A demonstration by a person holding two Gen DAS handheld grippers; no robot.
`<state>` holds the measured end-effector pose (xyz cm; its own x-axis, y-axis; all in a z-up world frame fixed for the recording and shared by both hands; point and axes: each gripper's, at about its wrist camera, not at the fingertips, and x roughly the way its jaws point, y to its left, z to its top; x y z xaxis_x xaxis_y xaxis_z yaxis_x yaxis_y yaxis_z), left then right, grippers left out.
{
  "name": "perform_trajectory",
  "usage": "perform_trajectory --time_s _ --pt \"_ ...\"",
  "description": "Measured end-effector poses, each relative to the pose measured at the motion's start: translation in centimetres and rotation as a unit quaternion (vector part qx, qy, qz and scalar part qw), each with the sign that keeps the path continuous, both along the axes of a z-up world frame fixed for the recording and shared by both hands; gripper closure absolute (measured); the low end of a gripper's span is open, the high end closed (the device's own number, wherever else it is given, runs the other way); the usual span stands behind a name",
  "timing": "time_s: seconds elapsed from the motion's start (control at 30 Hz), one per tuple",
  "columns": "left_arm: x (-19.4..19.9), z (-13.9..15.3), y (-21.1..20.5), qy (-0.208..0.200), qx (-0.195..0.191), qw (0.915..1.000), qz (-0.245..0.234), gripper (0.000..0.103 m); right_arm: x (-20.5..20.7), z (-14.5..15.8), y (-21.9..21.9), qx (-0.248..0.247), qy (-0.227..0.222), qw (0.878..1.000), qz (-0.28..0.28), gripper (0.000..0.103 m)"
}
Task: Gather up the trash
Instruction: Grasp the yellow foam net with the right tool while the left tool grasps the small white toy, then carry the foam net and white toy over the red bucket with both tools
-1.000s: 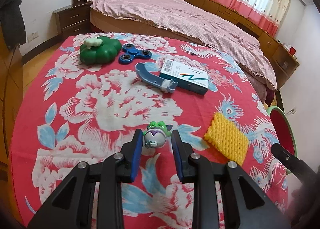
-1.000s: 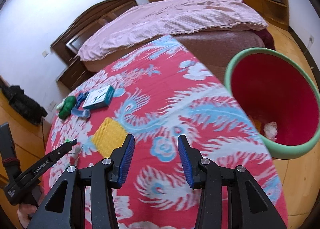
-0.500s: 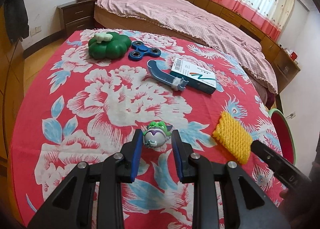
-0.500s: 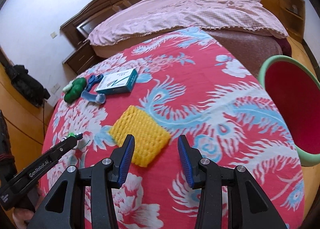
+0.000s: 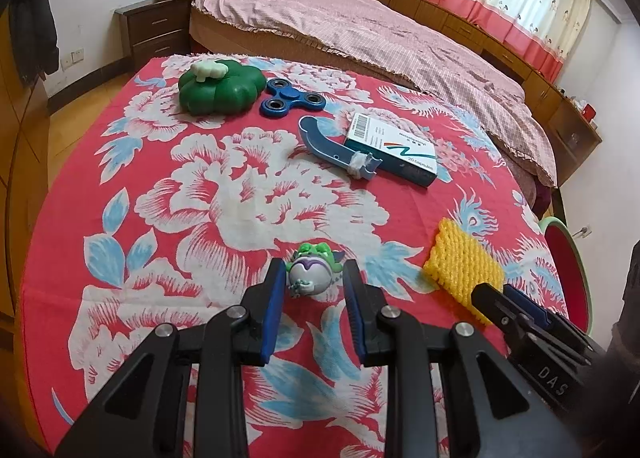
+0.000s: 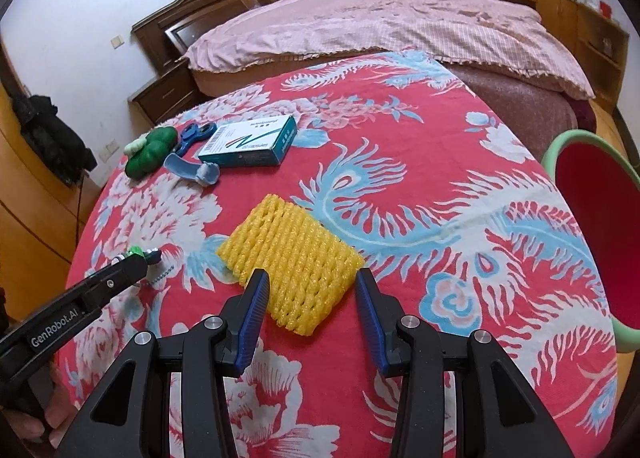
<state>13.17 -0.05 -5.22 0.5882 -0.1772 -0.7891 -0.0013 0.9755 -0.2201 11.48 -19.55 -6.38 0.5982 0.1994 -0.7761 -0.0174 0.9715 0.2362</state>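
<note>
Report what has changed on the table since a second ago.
The right gripper swung away from the red bin to the yellow foam net, now straddling its near end, jaws open. The left gripper still flanks the small toy. Nothing on the table moved.

Left black plastic two-finger gripper (image 5: 314, 286) showing blue ribbed pads (image 5: 272, 310) on finger insides, silver round screws at linkage joints, triangular cut-outs in outer arms. Right black plastic two-finger gripper (image 6: 312, 298) sharing same build: blue ribbed pads (image 6: 252, 318), silver screws. White lettering "GenRobot.AI" running along left gripper's side; right one carrying partial white lettering, possibly "DAS". Fingertips (image 6: 30, 424) peeking at frame corner, blurred.
</note>
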Motion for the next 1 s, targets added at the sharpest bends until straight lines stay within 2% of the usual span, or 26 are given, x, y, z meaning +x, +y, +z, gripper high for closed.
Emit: perform_trajectory --time_s 0.13,0.27,0.43,0.57,1.0 --pt "0.0 0.0 -0.1 0.000 0.000 1.0000 -0.001 0.074 -0.2 -0.1 0.9 -0.029 -0.011 0.999 0.012 0.059" --pt "0.0 -0.1 -0.2 0.001 0.002 1.0000 -0.002 0.074 -0.2 -0.2 0.9 -0.017 -0.011 1.000 0.023 0.075" --pt "-0.2 0.1 -0.5 0.001 0.004 1.0000 -0.003 0.074 -0.6 -0.2 1.0 -0.001 -0.014 0.999 0.032 0.084" --pt "-0.5 0.3 -0.7 -0.003 0.007 1.0000 -0.005 0.074 -1.0 0.2 0.6 0.008 -0.021 0.999 0.030 0.085" --pt "-1.1 1.6 -3.3 -0.016 0.018 0.9993 -0.030 0.074 -2.7 2.4 -3.9 0.033 -0.056 0.998 -0.025 0.085"
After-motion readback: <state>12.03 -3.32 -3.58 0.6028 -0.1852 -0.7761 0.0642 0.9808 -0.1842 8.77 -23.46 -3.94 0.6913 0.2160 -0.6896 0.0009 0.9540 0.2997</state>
